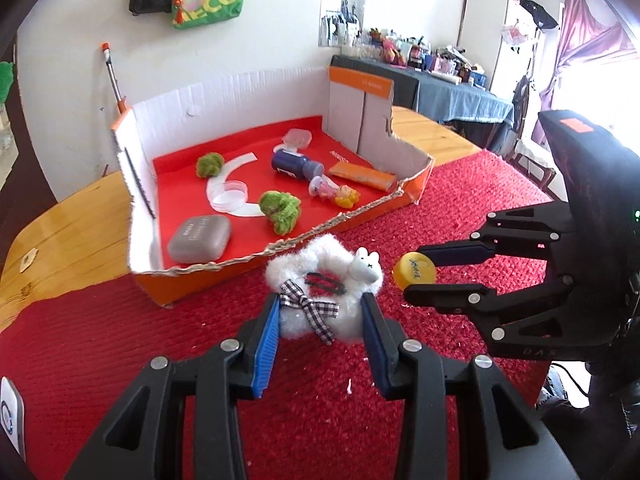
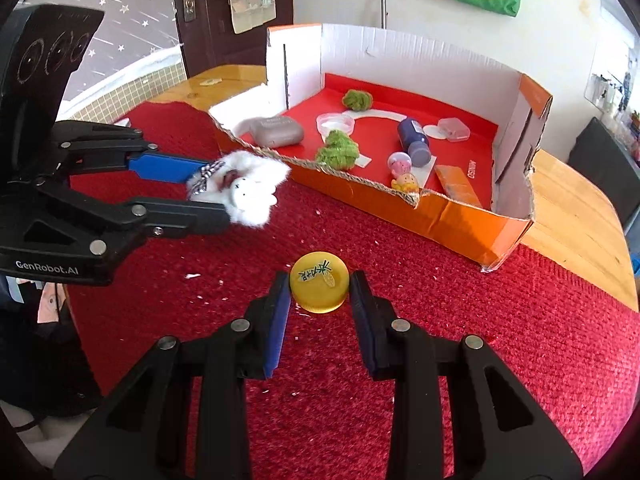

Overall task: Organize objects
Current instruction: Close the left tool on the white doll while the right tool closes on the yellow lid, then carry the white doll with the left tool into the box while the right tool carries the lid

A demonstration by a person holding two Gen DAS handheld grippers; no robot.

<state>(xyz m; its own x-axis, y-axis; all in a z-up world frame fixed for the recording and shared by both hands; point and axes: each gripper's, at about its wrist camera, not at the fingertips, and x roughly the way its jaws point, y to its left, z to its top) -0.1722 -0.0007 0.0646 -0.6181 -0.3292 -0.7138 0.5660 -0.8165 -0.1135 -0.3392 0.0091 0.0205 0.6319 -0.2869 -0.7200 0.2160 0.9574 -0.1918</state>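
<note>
Left gripper around fluffy scrunchie, seemingly.

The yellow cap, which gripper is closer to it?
Right. The right gripper is shut on the yellow cap; the left gripper is beside it, holding the fluffy white scrunchie.

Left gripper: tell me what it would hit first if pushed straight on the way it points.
Likely the torn front wall of the cardboard box. The left gripper is shut on the white fluffy hair tie, which would meet it first; depth is uncertain.
</note>
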